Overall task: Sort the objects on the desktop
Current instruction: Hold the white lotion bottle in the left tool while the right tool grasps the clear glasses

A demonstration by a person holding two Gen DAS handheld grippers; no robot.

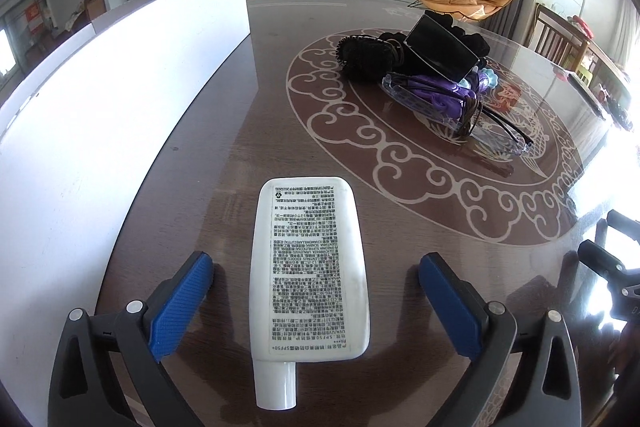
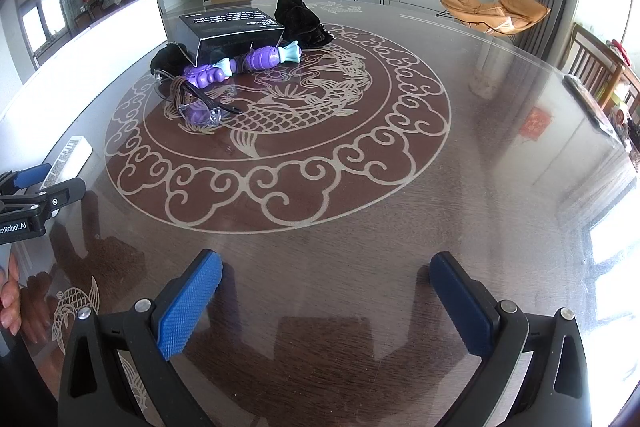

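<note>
The left tool (image 1: 316, 291) stood wide apart, its blue pads (image 1: 182, 301) on either side of a white sunscreen tube (image 1: 308, 275) without touching it. The tube lay flat on the table (image 1: 240, 131), printed side up, cap toward the camera, close to the white box (image 1: 100, 99) that ran along the table's left edge. The right tool (image 2: 326, 301) was likewise spread apart and empty, hovering over bare glass nearer the table's front edge.

The rest of the clutter sat in a heap around the middle of the table: a black carton (image 2: 232, 31), a purple toy (image 2: 240, 65), clear-lensed glasses (image 2: 196, 103), a dark fuzzy pouch (image 2: 170, 59) and a black cloth bundle (image 2: 300, 19).

Judged from this, the step in hand was the pick-up of the tube, with sorting barely begun since the heap looked untouched. The next move would call for the left tool to close squarely across the tube's flat body, low enough to catch its thin sides, since a smooth flat tube may slip or pivot if pinched near one end
</note>
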